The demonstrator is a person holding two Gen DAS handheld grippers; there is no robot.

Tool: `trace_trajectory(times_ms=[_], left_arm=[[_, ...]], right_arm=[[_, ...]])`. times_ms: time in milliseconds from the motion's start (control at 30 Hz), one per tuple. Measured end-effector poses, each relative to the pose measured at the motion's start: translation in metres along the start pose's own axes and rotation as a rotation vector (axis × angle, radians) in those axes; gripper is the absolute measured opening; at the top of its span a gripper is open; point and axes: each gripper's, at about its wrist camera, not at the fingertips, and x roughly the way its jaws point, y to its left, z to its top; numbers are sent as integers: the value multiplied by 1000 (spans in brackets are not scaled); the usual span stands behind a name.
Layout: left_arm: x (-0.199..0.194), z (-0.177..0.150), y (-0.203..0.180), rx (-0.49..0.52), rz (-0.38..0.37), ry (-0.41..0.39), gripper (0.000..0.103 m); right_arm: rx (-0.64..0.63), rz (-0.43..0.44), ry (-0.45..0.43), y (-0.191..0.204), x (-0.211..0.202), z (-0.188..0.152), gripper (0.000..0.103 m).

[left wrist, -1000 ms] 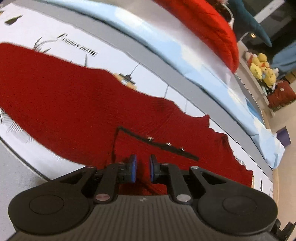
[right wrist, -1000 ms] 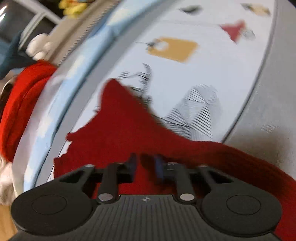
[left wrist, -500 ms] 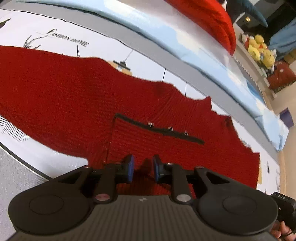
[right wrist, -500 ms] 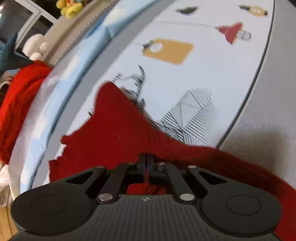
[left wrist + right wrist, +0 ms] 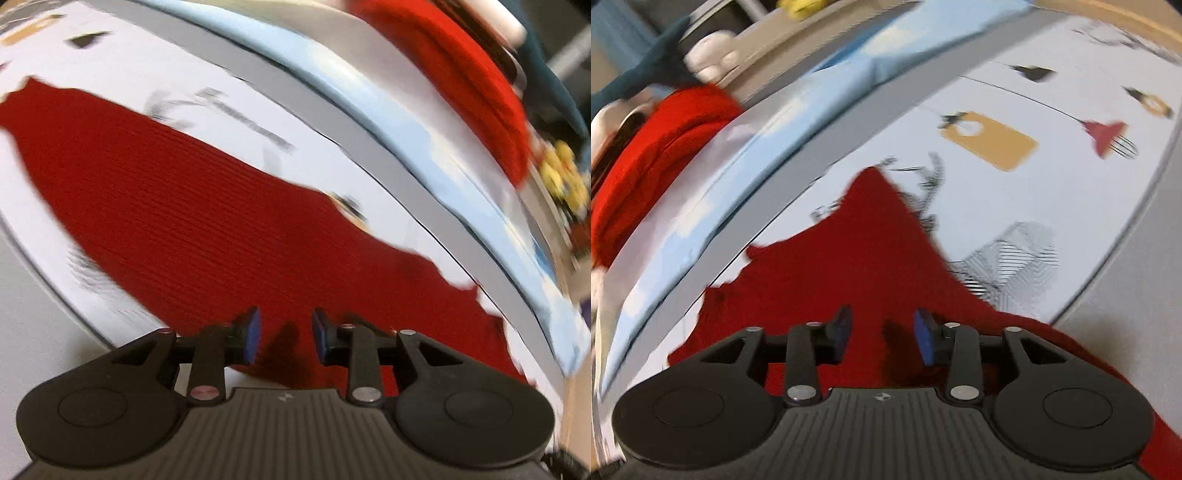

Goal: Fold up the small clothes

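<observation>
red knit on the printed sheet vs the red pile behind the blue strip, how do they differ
The red knit lies spread flat on the printed sheet, right in front of both open tools; the red pile is bunched and heaped past the blue strip, out of reach of them. The knit looks darker red, the pile brighter. Both are red fabric, and neither is gripped.

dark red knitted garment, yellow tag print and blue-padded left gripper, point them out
dark red knitted garment [image 5: 192,206], left wrist view, ribbed middle
yellow tag print [image 5: 991,142], right wrist view, its centre
left gripper [image 5: 284,339], left wrist view, gap between open fingertips
</observation>
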Motion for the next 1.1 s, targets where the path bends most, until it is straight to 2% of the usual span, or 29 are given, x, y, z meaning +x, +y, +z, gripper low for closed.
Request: trace_trajectory(times_ms=[167,267,333,367,433,633,667,767,867,967,1100], left_arm=[[-10,25,60,-175,117,-61,40],[-13,34,91,-280,169,-69,41],[-13,37,109,-345,177,-64,41],[-12,38,117,-380,171,-64,41],[-12,40,127,-429,135,-76,41],[-11,45,131,-439,110,-91,39],[-11,45,130,-433,114,-93,38],[-10,44,127,-404,141,-102,18],[-15,43,117,-349,146,-136,14],[-36,47,81,-182,152,-233,13],[-67,35,10,83,56,-374,12]], right_arm=[[-92,39,65,17,3,-6,40],[-140,54,111,24,10,-11,41],[-163,53,139,27,15,-16,44],[-151,57,156,26,18,-17,47],[-100,64,187,20,24,-19,47],[-101,51,188,22,26,-22,47],[-106,51,188,23,26,-23,47],[-116,39,187,25,27,-24,47],[-129,35,188,27,27,-23,47],[-179,25,177,34,24,-24,47],[-283,15,147,48,18,-27,47]])
